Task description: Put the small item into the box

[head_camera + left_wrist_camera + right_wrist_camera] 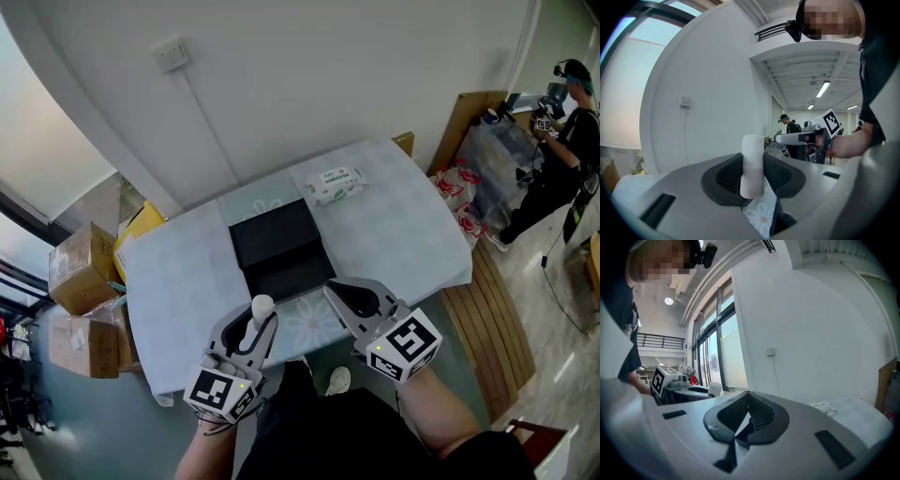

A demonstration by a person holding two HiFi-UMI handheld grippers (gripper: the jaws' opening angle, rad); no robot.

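Note:
A small white cylinder (261, 310) stands upright between the jaws of my left gripper (260, 323), which is shut on it above the table's near edge. In the left gripper view the cylinder (752, 165) sits gripped between the dark pads. An open black box (277, 249) lies in the middle of the table, just beyond both grippers. My right gripper (334, 291) hovers at the box's near right corner. Its jaws (748, 397) meet at the tips with nothing between them.
A pale flowered cloth covers the table (178, 272). A pack of wipes (335, 184) lies behind the box. Cardboard boxes (82, 267) stand on the floor at the left, a wooden bench (492, 314) at the right. A person (562, 141) stands far right.

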